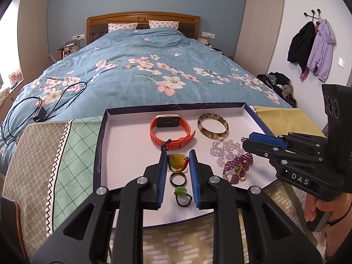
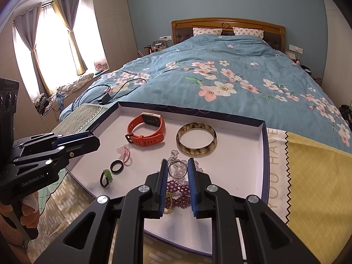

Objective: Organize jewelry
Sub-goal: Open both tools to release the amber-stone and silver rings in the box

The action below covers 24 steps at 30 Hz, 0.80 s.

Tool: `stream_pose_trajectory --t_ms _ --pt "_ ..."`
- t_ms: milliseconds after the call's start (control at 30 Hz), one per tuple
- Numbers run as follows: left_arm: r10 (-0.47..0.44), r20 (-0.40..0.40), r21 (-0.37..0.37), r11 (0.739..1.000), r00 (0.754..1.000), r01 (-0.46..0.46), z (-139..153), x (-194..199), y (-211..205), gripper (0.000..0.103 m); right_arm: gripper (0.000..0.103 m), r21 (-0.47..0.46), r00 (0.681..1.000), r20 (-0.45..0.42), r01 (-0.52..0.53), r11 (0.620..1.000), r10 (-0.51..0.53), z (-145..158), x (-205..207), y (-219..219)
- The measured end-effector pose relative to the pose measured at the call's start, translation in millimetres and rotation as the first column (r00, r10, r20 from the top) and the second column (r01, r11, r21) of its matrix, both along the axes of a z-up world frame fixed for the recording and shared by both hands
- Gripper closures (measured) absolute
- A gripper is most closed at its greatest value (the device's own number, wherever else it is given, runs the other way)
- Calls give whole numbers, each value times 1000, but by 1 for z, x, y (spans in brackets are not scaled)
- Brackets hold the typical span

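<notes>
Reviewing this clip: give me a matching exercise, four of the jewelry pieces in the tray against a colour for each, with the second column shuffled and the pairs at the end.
Things:
1. watch
2. bangle
3. plain ring
4. beaded bow piece

Colours:
A. black
B. purple
C. orange strap
D. mottled brown and cream

All four lie in the white-floored tray.

Pairs: 1-C, 2-D, 3-A, 4-B
</notes>
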<state>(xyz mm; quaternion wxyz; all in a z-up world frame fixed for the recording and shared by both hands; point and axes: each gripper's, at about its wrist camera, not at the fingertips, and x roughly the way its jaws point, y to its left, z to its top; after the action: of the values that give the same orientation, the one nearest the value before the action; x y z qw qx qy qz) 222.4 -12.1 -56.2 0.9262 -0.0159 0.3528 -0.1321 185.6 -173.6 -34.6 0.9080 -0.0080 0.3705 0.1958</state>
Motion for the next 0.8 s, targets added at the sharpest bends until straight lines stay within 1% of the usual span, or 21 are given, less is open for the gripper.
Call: stream_pose_trajectory --t_ms 300,800 --pt "5 -12 9 1000 1000 -5 -4 5 -2 83 87 -13 1000 -16 -2 1000 2 -6 4 2" --pt "7 -14 12 1000 1000 -7 -6 7 -2 83 87 -20 1000 -20 -1 1000 1 -8 6 3"
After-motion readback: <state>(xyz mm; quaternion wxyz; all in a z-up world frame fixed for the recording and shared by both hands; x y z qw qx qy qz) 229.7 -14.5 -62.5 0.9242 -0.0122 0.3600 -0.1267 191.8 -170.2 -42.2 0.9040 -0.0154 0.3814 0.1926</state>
